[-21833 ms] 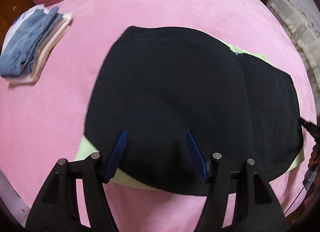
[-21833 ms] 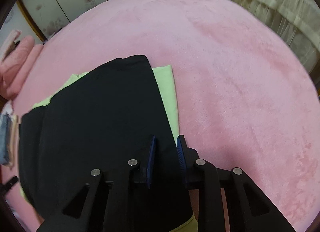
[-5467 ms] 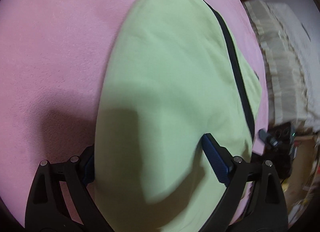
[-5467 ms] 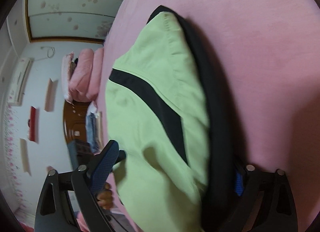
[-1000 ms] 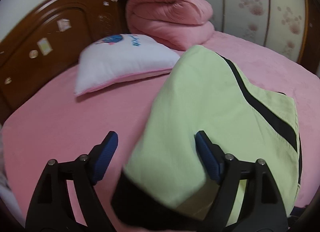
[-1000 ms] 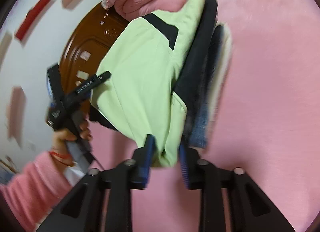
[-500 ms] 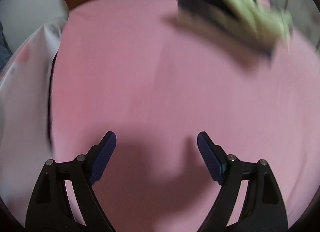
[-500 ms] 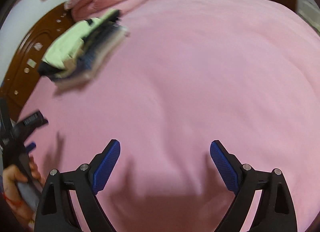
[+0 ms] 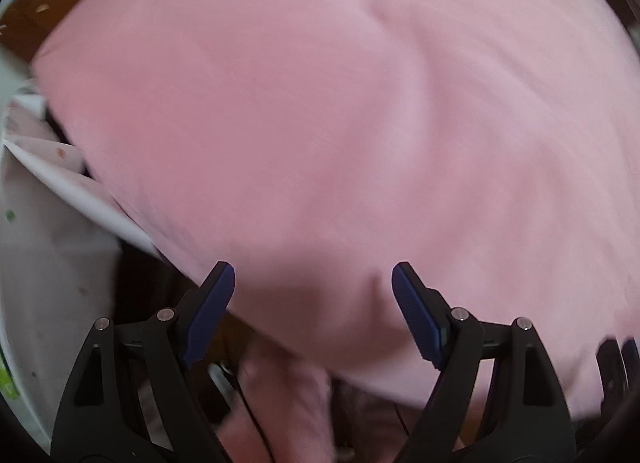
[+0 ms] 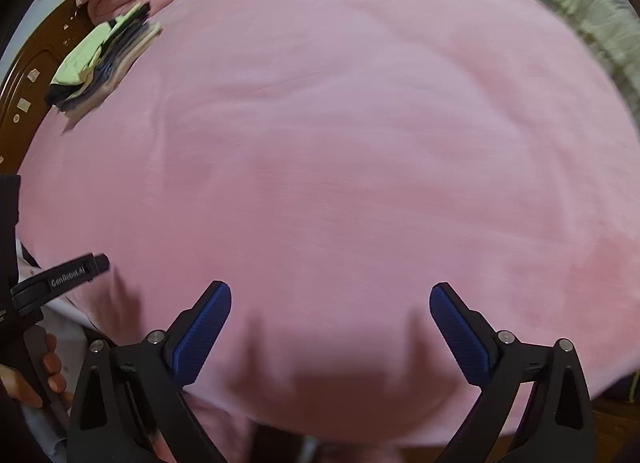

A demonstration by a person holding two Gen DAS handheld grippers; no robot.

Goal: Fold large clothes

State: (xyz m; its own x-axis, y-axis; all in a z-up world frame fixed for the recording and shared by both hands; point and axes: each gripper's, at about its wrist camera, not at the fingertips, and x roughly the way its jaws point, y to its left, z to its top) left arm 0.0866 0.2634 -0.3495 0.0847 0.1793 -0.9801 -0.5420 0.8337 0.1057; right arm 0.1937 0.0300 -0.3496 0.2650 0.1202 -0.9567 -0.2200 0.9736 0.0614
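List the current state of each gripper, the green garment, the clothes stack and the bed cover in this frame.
left gripper: open, holding nothing.
right gripper: open, holding nothing.
green-and-black garment: folded, lying on top of the stack.
clothes stack: piled at the far left of the bed, by the headboard.
pink bed cover: spread flat, lightly creased.

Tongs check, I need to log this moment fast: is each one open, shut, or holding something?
Left tongs: open, holding nothing, over the pink bed.
Right tongs: open, holding nothing.
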